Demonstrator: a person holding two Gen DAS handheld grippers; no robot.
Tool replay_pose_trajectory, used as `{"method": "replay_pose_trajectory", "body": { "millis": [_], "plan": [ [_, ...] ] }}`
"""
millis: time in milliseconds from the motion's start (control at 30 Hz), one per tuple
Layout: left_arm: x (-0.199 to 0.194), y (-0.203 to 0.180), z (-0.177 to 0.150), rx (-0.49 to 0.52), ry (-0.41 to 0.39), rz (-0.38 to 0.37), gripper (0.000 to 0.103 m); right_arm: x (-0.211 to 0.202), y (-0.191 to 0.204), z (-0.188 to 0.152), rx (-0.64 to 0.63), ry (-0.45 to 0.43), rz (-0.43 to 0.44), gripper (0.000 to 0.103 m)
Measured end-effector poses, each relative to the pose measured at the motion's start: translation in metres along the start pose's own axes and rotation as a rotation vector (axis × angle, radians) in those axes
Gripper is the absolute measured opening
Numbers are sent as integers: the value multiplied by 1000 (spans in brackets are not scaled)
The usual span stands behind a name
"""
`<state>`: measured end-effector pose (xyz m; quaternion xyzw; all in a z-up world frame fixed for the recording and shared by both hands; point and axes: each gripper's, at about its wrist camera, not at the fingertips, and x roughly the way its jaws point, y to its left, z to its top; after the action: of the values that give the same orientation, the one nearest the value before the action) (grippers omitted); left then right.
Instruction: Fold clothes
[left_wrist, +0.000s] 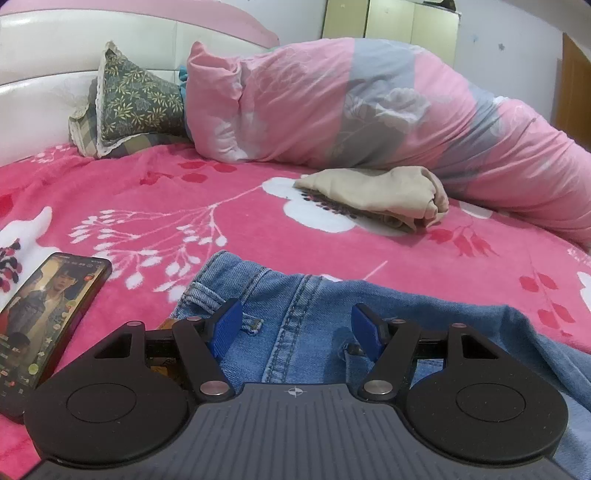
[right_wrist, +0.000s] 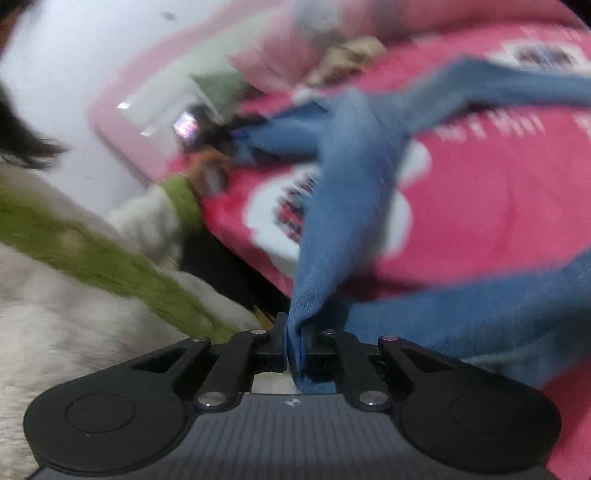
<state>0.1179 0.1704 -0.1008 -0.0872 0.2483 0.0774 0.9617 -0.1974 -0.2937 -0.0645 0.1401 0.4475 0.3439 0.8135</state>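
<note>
A: Where are the jeans (left_wrist: 317, 314) now?

B: They lie on the pink blanket (left_wrist: 147, 192) of the bed, at the near edge. In the left view the waist part, with its belt loops and thick seam, is just in front of the left gripper (left_wrist: 297, 326).

A: Does that gripper hold them?

B: No. Its 2 blue pads (left_wrist: 225, 328) stand apart, one on each side of the seam, and I see no pinch on the cloth. It is open over the denim.

A: And the right gripper (right_wrist: 294, 345)?

B: It is nearly closed, with a fold of the blue cloth (right_wrist: 340, 206) squeezed between the jaws. The picture is blurred, but the cloth rises from the jaws toward the far side of the bed.

A: How will this cloth behave?

B: I think denim is heavy and a little stiff, not slippery. It will hang down and pull on the grip. Seams and the waistband are the strong places to hold.

A: Anything to avoid?

B: The phone (left_wrist: 48, 325) lies on the left, just beside the jeans.
</note>
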Motion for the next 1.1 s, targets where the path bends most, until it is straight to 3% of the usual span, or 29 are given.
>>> {"method": "replay_pose_trajectory", "body": {
  "millis": [67, 133, 167, 233, 300, 333, 433, 500, 567, 633, 667, 767, 833, 867, 900, 1000, 1100],
  "plan": [
    [0, -1, 0, 3, 1, 2, 66, -13, -4, 4, 19, -30, -11, 12],
    [0, -1, 0, 5, 1, 3, 66, -36, -5, 16, -5, -103, 7, 24],
    [0, -1, 0, 5, 1, 3, 66, -47, -6, 23, -19, -147, 22, 39],
    [0, -1, 0, 5, 1, 4, 66, -64, -21, 40, -4, -277, 85, 51],
    [0, -1, 0, 6, 0, 5, 66, -79, -42, 58, 35, -405, 147, 55],
    [0, -1, 0, 7, 0, 6, 66, -85, -61, 68, 83, -456, 130, 56],
    [0, -1, 0, 10, 1, 8, 66, -85, -123, 90, 313, -583, -39, 60],
    [1, -2, -1, 13, 2, 10, 66, -82, -167, 100, 494, -653, -198, 60],
    [1, -2, -1, 15, 2, 12, 66, -78, -211, 104, 705, -696, -376, 58],
    [1, -3, -1, 19, 2, 15, 66, -68, -248, 110, 832, -720, -458, 55],
    [1, -3, -1, 20, 2, 17, 66, -64, -263, 113, 885, -734, -491, 48],
    [2, -4, -1, 25, 3, 22, 66, -58, -278, 123, 935, -809, -506, 46],
    [2, -6, -1, 32, 3, 27, 66, -53, -289, 130, 969, -860, -516, 30],
    [2, -6, -1, 34, 4, 29, 66, -52, -293, 132, 985, -883, -524, 7],
    [2, -6, -1, 35, 4, 30, 66, -54, -293, 129, 1000, -899, -542, 3],
    [3, -6, -1, 36, 4, 30, 66, -69, -277, 119, 953, -984, -582, 2],
    [2, -6, -2, 36, 3, 31, 66, -94, -246, 110, 859, -1027, -683, 2]
  ]
}}
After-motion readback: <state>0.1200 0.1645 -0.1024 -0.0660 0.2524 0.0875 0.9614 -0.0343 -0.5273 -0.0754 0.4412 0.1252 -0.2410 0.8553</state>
